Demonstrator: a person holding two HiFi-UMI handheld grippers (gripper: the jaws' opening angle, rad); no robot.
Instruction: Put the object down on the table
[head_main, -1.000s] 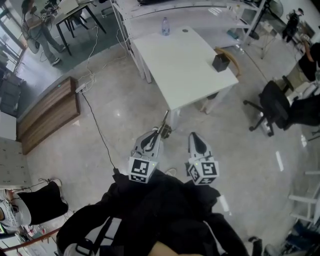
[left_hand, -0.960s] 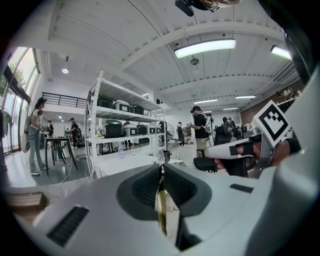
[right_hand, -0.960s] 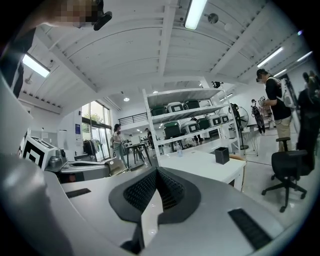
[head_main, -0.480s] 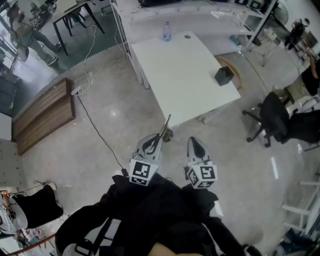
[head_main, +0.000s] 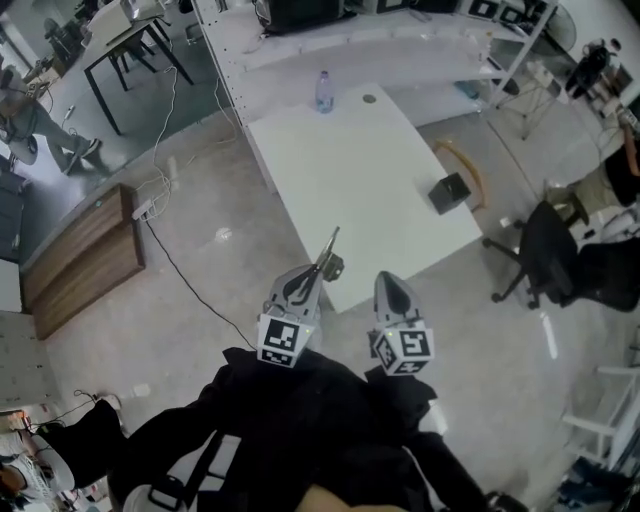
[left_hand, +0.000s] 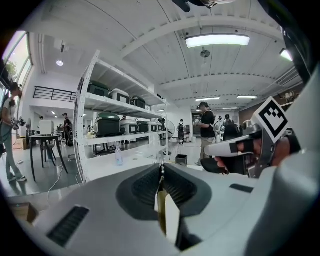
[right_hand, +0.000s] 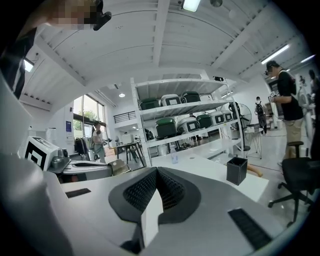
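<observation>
In the head view the person, in a black jacket (head_main: 300, 430), holds both grippers out side by side above the pale floor. The left gripper (head_main: 316, 270) is clamped on a thin metal object (head_main: 329, 250), perhaps a small hand tool, though it is too slim here to name with confidence. The object juts forward past the jaw tips and shows against the near corner of the white table (head_main: 350, 170). It is in the air, not resting on the tabletop. The right gripper (head_main: 388, 277) is just beside the left, at about the same height. On the table's far end stands a clear plastic bottle (head_main: 323, 91), and a black box (head_main: 449, 192) sits near the right edge. An office chair (head_main: 553, 252) stands right of the table, and a wooden bench (head_main: 85, 262) lies well off to the left.

The left gripper view has the ribbed pads pressed onto the object from both sides, with a narrow olive-brass strip of it running down the seam between them. The right gripper (marker cube and all) shows at the right edge, held in a hand.

The right gripper view has its jaws closed together with nothing between them. Beyond them lies the table with the black box and the bottle.
</observation>
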